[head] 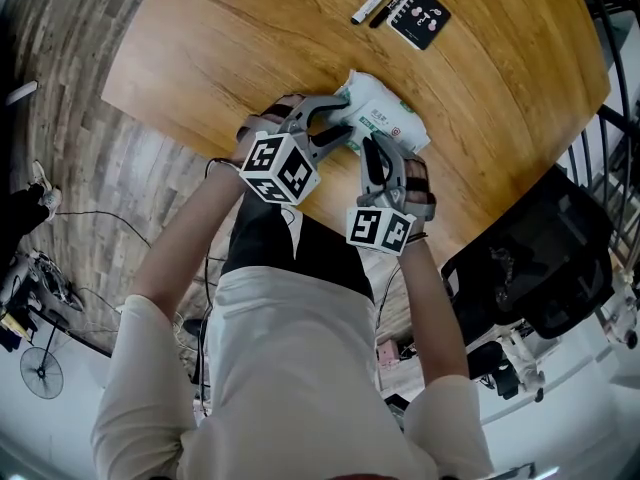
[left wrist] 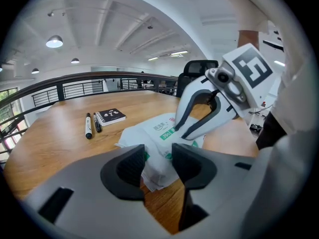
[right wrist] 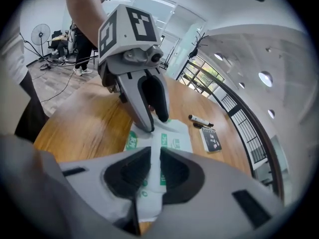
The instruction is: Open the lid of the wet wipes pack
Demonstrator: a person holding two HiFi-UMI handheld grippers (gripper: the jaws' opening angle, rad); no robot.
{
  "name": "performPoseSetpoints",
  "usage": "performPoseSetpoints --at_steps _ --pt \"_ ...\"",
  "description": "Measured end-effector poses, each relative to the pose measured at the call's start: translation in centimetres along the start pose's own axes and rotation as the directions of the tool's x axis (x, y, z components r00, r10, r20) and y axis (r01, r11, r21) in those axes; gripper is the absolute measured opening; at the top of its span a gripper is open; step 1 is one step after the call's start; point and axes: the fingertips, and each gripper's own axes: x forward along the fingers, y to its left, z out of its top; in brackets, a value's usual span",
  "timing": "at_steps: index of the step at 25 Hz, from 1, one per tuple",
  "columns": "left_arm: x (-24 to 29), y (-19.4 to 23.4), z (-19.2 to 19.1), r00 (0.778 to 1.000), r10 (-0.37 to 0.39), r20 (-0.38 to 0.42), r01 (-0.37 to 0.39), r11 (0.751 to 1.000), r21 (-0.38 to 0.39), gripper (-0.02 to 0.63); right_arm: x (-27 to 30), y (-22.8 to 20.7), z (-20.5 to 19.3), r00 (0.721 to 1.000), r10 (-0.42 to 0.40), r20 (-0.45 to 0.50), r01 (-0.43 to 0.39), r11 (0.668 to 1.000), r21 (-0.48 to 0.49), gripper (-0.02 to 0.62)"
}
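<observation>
The white wet wipes pack with green print lies flat on the round wooden table, near its front edge. My left gripper reaches in from the left; in the left gripper view its jaws stand wide, and the pack's near end fills the gap between the pads. My right gripper comes down at the pack's near side. In the right gripper view its jaws are nearly together with a thin white edge of the pack pinched between them. The lid itself I cannot make out.
A black notebook and two markers lie at the far side of the table. A black office chair stands to the right of the table's edge. A railing runs behind the table.
</observation>
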Motion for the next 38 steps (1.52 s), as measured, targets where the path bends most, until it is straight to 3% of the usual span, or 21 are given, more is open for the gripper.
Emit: performPoseSetpoints --at_steps 6,15,18,21,38 --pt "0.1 0.0 0.0 1.000 -0.007 -0.022 0.008 1.000 0.018 0.163 -0.4 -0.8 0.3 1.000 -0.011 -0.001 0.011 0.999 0.046 0.086" --pt "0.2 -0.1 0.0 0.999 -0.010 -0.039 0.010 1.000 0.006 0.163 -1.4 -1.4 0.8 0.999 0.002 0.032 -0.005 0.995 0.104 0.083" --pt "0.1 0.0 0.0 0.999 -0.010 -0.045 0.010 1.000 0.005 0.163 -2.2 -2.7 1.5 0.997 -0.059 0.059 0.050 0.988 0.146 0.035" --pt "0.1 0.0 0.0 0.999 -0.012 -0.043 0.012 1.000 0.001 0.163 -2.5 -4.6 1.7 0.993 -0.104 0.050 0.094 0.979 0.182 0.032" --pt "0.2 0.0 -0.1 0.998 -0.013 -0.056 0.013 1.000 -0.008 0.164 -1.7 -10.3 -2.8 0.980 -0.193 -0.040 0.196 0.971 0.139 0.035"
